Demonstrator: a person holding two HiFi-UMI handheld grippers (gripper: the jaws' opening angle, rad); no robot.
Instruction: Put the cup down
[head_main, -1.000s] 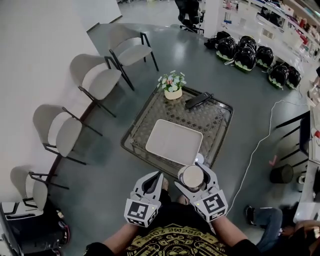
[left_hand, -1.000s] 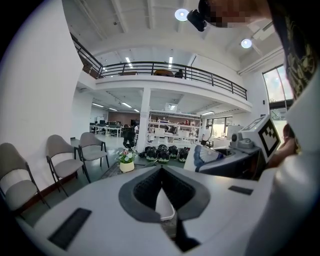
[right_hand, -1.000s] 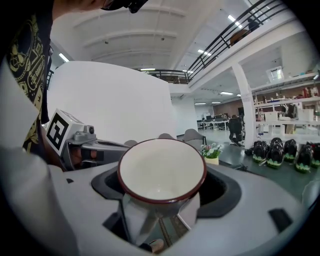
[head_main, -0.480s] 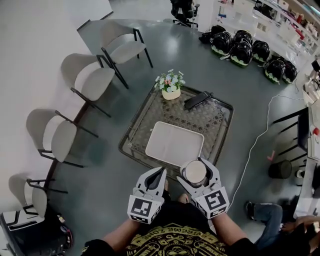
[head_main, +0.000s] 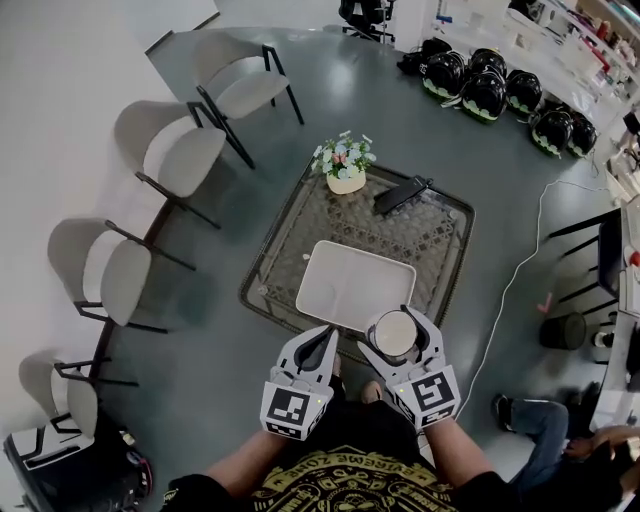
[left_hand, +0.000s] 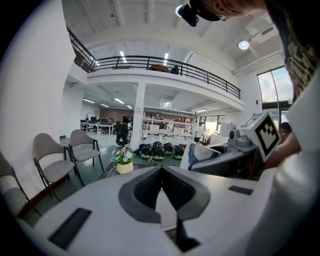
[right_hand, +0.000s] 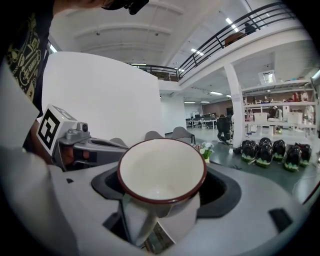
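The right gripper (head_main: 395, 332) has its jaws clamped on the cup (right_hand: 161, 174), a white cup with a dark red rim, held upright with its mouth up. In the head view the cup sits at lower centre of the frame, over the near edge of the table (head_main: 428, 240), not yet set down. The left gripper (head_main: 322, 340), just left of the cup, has its jaws pressed together with nothing between them. Step in hand, by judgement: carrying the cup to its placing spot. The next move calls for lowering the cup level onto a free surface, then releasing the jaws. The white tray (head_main: 350, 285), just above the cup in frame, is the nearest bare surface. The flower pot (head_main: 346, 172) and a flat black object (head_main: 400, 195) stand at the table's upper side, well apart from that path. Chairs (head_main: 165, 150) line the left of the frame.
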